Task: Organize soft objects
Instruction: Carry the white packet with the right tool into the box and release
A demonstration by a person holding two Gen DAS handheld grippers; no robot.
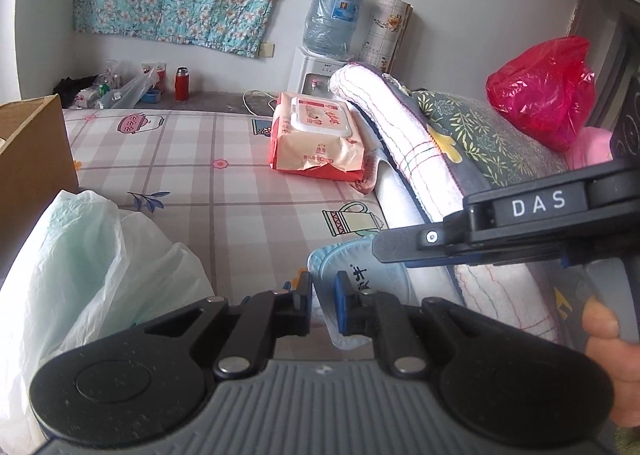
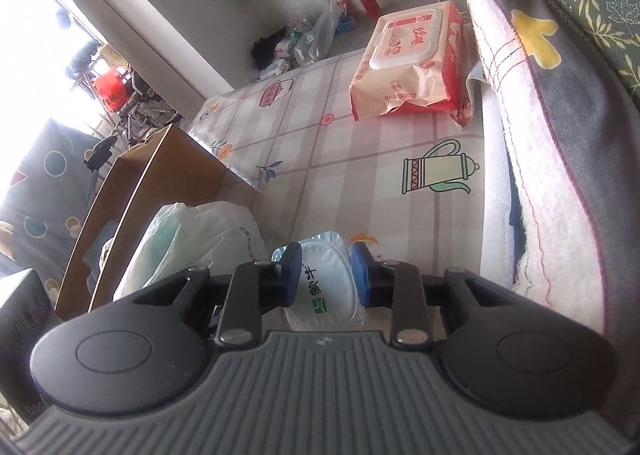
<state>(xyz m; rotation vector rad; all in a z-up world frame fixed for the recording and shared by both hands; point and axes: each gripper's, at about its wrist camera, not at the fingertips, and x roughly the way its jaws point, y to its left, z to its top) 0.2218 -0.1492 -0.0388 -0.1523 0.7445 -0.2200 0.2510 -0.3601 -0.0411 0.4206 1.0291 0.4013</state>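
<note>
A small pale-blue wipes pack [image 2: 328,279] lies on the checked tablecloth [image 2: 352,151]. My right gripper [image 2: 326,273] is shut on the pack across its width. The pack also shows in the left wrist view [image 1: 360,283], just right of my left gripper [image 1: 324,295], whose jaws stand nearly closed with nothing between them. The right gripper's body [image 1: 520,227] crosses that view above the pack. A large red-and-cream wipes pack [image 1: 318,135] lies farther back. A white plastic bag [image 1: 88,267] sits at the left.
A cardboard box [image 2: 132,199] stands left of the bag. A folded blanket and pillows [image 1: 440,143] are piled along the right, with a red bag [image 1: 548,87] on top. A water dispenser [image 1: 332,23] and a red flask [image 1: 181,84] stand at the back.
</note>
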